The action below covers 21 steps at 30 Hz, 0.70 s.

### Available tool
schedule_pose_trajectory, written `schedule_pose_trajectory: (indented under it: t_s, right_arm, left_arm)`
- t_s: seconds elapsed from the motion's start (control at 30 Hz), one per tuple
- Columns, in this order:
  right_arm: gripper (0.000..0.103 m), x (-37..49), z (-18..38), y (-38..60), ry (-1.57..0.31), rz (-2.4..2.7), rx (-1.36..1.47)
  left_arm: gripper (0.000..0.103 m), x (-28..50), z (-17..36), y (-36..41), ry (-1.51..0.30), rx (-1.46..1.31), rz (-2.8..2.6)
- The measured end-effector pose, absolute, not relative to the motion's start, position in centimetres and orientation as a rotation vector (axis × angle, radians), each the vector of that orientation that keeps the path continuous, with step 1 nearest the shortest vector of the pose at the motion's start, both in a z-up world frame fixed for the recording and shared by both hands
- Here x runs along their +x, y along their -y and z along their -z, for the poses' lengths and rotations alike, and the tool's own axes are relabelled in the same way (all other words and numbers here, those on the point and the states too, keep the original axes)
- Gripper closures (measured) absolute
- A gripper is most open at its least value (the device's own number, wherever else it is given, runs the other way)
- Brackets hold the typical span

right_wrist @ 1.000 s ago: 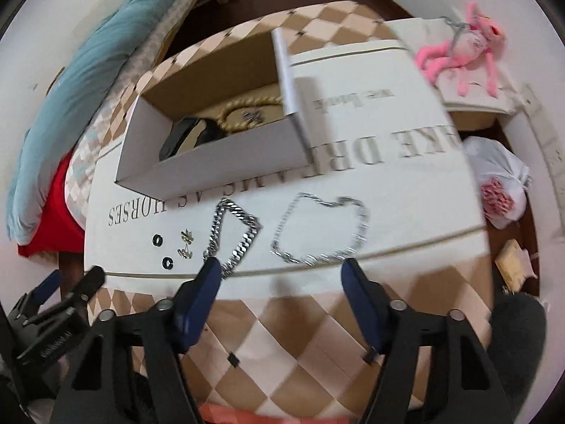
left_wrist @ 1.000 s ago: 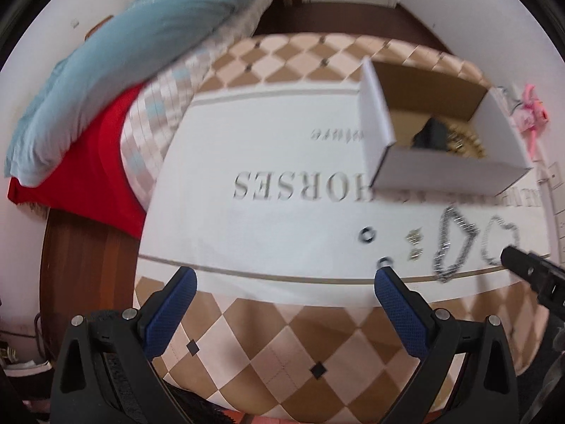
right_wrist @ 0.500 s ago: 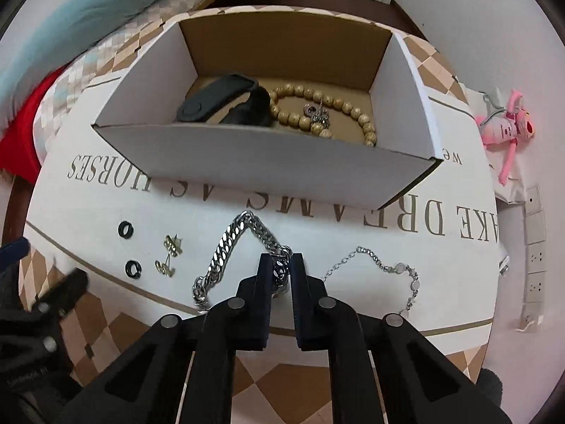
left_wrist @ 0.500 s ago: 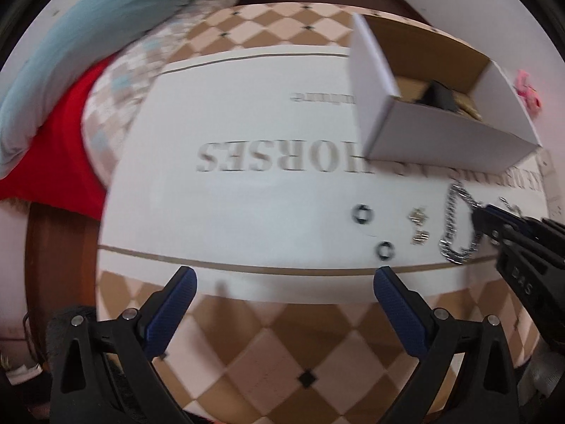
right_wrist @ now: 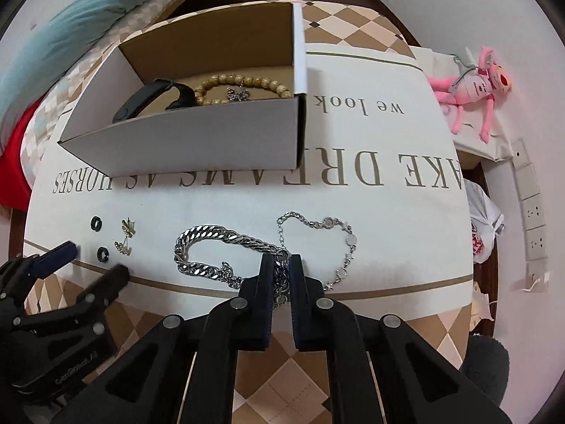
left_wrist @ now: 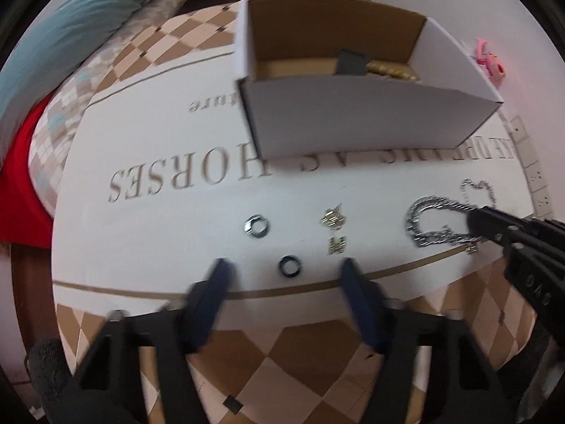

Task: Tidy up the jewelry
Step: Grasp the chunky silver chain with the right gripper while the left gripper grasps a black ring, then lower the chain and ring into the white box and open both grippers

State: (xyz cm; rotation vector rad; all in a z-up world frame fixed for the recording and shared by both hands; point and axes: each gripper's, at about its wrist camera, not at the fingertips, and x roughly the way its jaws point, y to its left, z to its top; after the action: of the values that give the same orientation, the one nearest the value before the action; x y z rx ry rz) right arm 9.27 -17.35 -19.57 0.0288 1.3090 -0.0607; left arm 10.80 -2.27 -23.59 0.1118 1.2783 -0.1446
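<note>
My right gripper [right_wrist: 280,265] is shut on the thick silver chain [right_wrist: 208,247], which still lies on the white cloth; it also shows in the left wrist view [left_wrist: 429,221]. A thin silver bracelet [right_wrist: 335,243] lies just right of it. My left gripper [left_wrist: 287,270] is open around a black ring [left_wrist: 290,266]; a second ring [left_wrist: 257,227] and two gold earrings [left_wrist: 334,228] lie beyond. The white cardboard box [right_wrist: 212,145] holds a black band [right_wrist: 148,100] and a beaded bracelet [right_wrist: 243,84].
A pink plush toy [right_wrist: 473,88] lies at the right on a white bag. A blue and red bedding pile [left_wrist: 53,70] is at the left. The checked tablecloth edge [right_wrist: 282,371] runs along the near side.
My right gripper has moved down and closed on the thick chain. My left gripper has moved forward to straddle the near black ring and has narrowed.
</note>
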Motion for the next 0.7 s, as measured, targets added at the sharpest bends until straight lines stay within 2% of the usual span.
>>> schedule_pose_trajectory:
  t_s: [0.07, 0.13, 0.43, 0.7]
  right_arm:
    - [0.095, 9.3, 19.6, 17.3, -1.308, 0.062, 0.029]
    - [0.094, 9.2, 19.6, 17.3, -1.309, 0.060, 0.031]
    - [0.095, 9.1, 17.3, 17.1, -1.272, -0.004, 0.109]
    - [0.095, 8.8, 11.1, 16.4, -1.177, -0.127, 0.173]
  left_arm:
    - [0.085, 10.9, 23.4, 2.7, -1.277, 0.118, 0.154]
    - [0.093, 11.0, 23.2, 2.8, -1.281, 0.116, 0.160]
    - [0.093, 10.8, 22.0, 2.0, -1.276, 0.073, 0.172]
    - [0.093, 11.0, 15.2, 0.5, -1.188, -0.013, 0.230]
